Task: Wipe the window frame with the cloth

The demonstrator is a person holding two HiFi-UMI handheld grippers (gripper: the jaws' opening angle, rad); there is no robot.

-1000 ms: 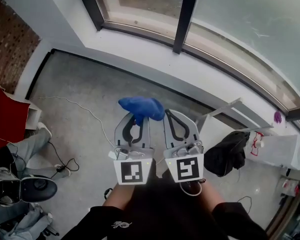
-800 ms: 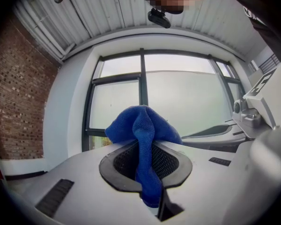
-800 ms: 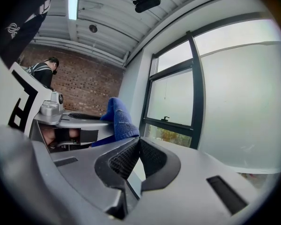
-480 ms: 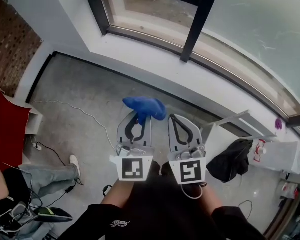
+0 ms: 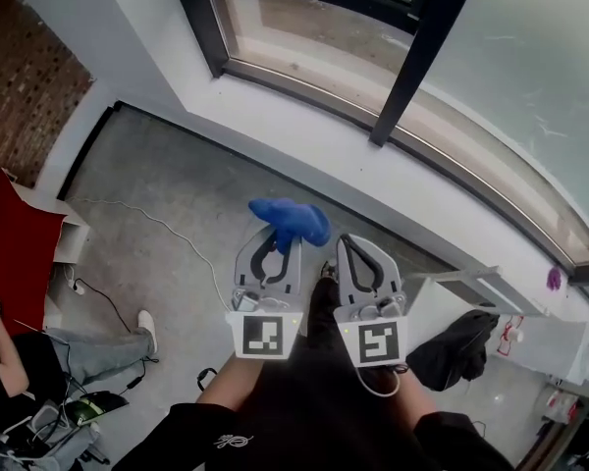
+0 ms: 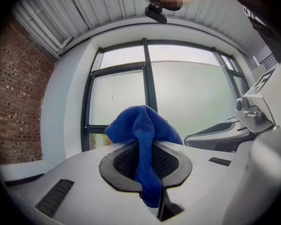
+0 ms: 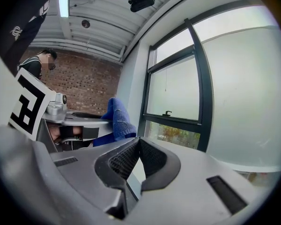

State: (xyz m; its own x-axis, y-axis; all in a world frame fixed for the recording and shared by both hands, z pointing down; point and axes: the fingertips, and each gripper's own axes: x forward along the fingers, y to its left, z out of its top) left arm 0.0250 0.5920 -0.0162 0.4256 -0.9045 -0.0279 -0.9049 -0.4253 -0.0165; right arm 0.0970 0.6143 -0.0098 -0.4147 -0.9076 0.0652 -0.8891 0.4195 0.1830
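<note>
The left gripper (image 5: 273,253) pinched the crumpled blue cloth (image 5: 291,220) above the grey floor (image 5: 167,189), well short of the dark metal window frame (image 5: 413,59). The right gripper (image 5: 348,248) was pressed together, empty. Wiping seemingly had not yet begun.

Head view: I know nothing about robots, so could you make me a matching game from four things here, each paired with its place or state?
Things:
1. blue cloth
2. right gripper
3. window frame
4. brick wall

Place or state:
A. shut, holding nothing
B. dark bars around the panes
C. left of the window
D. clamped in the left gripper

Pairs: 1-D, 2-A, 3-B, 4-C
</note>
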